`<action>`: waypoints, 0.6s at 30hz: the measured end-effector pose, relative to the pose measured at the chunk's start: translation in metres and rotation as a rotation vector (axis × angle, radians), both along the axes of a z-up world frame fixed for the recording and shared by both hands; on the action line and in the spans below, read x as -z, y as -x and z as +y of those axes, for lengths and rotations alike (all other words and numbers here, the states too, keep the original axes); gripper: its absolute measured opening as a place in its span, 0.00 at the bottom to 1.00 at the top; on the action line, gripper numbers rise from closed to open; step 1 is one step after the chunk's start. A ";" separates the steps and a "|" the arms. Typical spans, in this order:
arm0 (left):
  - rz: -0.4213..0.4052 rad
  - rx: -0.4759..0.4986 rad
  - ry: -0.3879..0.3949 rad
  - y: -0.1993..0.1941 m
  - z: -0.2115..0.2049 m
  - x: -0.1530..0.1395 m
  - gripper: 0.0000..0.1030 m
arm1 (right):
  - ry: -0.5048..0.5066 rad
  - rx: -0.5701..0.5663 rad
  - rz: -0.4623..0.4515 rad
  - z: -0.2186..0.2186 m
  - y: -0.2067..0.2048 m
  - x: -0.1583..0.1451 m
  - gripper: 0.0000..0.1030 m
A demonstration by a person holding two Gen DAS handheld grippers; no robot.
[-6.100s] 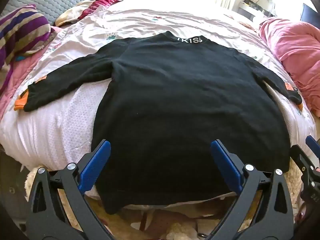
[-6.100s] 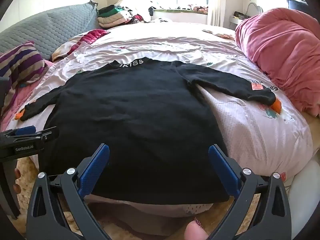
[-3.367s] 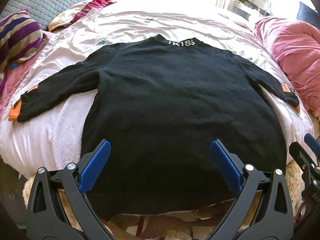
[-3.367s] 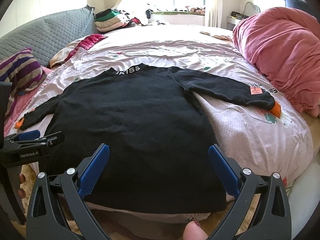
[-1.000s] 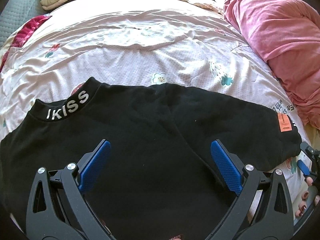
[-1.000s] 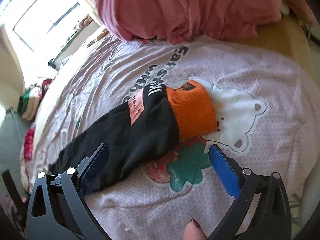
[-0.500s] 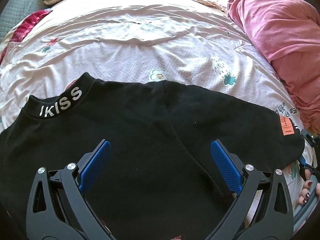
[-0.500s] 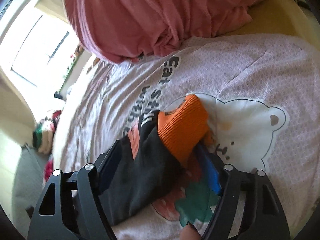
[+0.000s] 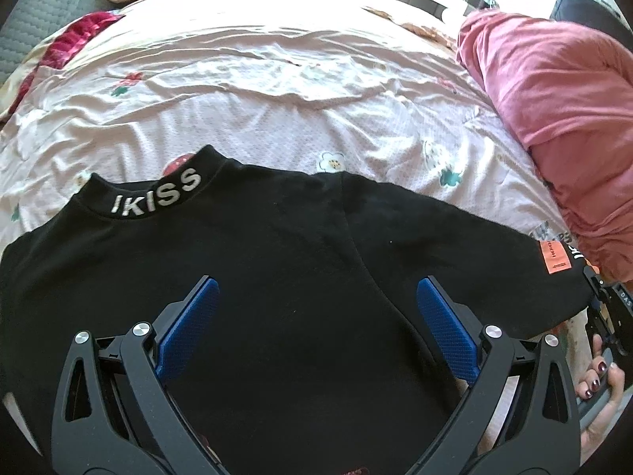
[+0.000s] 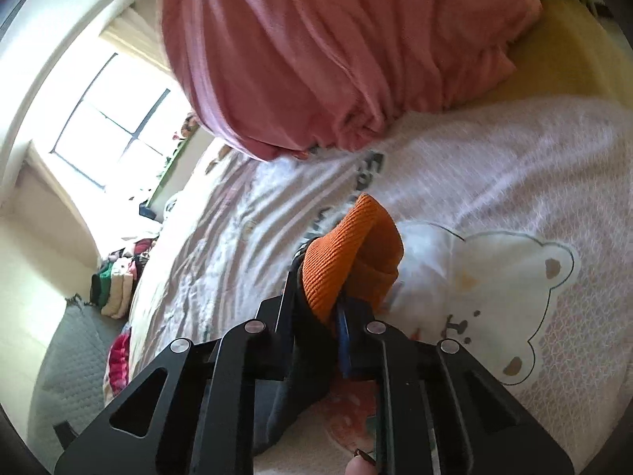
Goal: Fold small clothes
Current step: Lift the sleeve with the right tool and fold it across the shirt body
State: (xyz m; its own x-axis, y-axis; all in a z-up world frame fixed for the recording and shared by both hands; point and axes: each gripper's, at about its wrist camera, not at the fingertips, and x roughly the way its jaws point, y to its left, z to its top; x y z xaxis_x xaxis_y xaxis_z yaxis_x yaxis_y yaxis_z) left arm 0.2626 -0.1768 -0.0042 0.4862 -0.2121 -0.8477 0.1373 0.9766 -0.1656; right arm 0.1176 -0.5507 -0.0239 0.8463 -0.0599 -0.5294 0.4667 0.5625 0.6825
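Through the left wrist view I held my left gripper [image 9: 314, 330] wide open and empty above the sweater [image 9: 277, 277] spread near the bed [image 9: 277, 79] edge, while in the right view my right gripper [image 10: 316, 316] was closing on its orange cuff [image 10: 348, 249].

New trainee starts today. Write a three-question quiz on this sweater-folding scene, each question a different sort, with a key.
1. True or false: the left gripper stands open above the black sweater, gripping nothing.
2. Multiple choice: the right gripper, its jaws closing, has which part between them? A) the collar B) the orange cuff of the sleeve C) the pink blanket
3. Fill in: the white letters on the collar read ____.

Key: 1 true; 2 B; 3 IKISS.
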 end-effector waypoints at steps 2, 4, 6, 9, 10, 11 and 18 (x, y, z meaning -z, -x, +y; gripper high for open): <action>-0.014 -0.009 0.009 0.004 0.005 -0.007 0.91 | 0.037 -0.025 -0.020 0.007 -0.001 -0.012 0.15; -0.020 -0.017 0.015 0.008 0.010 -0.012 0.91 | 0.080 -0.054 -0.037 0.017 -0.002 -0.026 0.16; -0.025 -0.022 0.022 0.010 0.015 -0.017 0.91 | 0.105 -0.083 -0.053 0.027 -0.006 -0.038 0.16; -0.035 -0.038 0.027 0.014 0.025 -0.024 0.91 | 0.151 -0.133 -0.072 0.044 -0.015 -0.055 0.16; -0.036 -0.046 0.030 0.016 0.028 -0.026 0.91 | 0.170 -0.158 -0.077 0.052 -0.018 -0.062 0.16; -0.035 -0.054 0.035 0.017 0.032 -0.027 0.91 | 0.181 -0.176 -0.081 0.057 -0.020 -0.065 0.16; -0.031 -0.115 0.077 0.023 0.065 -0.033 0.91 | 0.253 -0.340 -0.114 0.111 -0.040 -0.089 0.15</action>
State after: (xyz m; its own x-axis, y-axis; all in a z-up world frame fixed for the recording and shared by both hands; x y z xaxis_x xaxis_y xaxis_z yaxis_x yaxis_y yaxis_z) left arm 0.2400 -0.1119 0.0291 0.5364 -0.2174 -0.8155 0.0316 0.9707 -0.2380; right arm 0.1576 -0.4396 0.0650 0.8926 0.1164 -0.4356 0.1556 0.8272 0.5399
